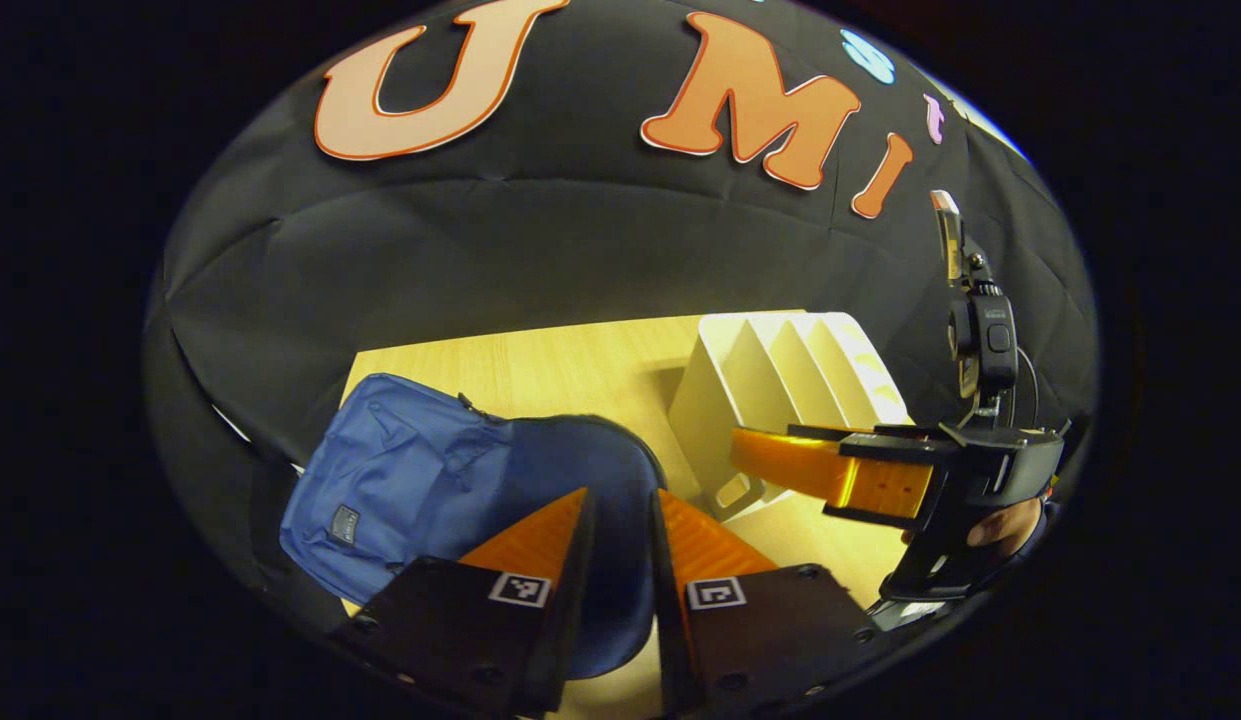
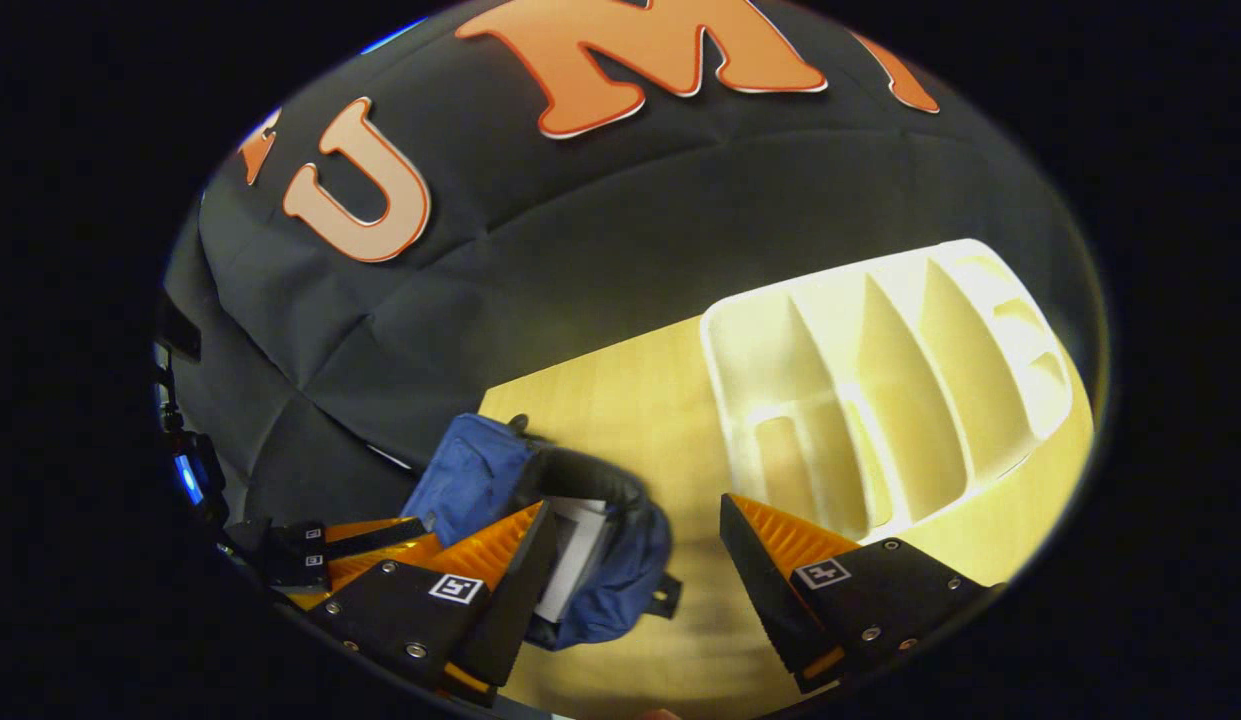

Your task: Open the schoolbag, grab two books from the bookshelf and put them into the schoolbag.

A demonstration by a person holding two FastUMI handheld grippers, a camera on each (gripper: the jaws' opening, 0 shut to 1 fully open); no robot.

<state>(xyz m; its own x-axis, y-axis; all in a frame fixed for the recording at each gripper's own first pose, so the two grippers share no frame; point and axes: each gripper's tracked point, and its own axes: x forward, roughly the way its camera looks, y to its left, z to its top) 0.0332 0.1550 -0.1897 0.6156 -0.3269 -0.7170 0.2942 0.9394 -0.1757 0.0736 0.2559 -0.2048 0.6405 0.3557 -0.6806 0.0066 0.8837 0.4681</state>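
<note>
The blue schoolbag [image 1: 410,480] lies on the wooden table [image 1: 580,370], left of the white bookshelf [image 1: 780,390]. My left gripper [image 1: 622,510] hovers over the bag's near end, its fingers a narrow gap apart with nothing between them. In the right gripper view the schoolbag [image 2: 480,470] has its mouth unzipped, and a white book [image 2: 580,550] sticks out of it. My right gripper [image 2: 630,510] is wide open above the bag's mouth and holds nothing. The bookshelf [image 2: 880,400] slots look bare. The right gripper [image 1: 780,450] hangs in front of the shelf.
A hand [image 1: 1005,525] holds the right gripper's handle at the far right. The left gripper [image 2: 380,550] sits just left of the bag. Bare tabletop [image 2: 630,400] runs between bag and shelf. The black cloth wall closes in the back.
</note>
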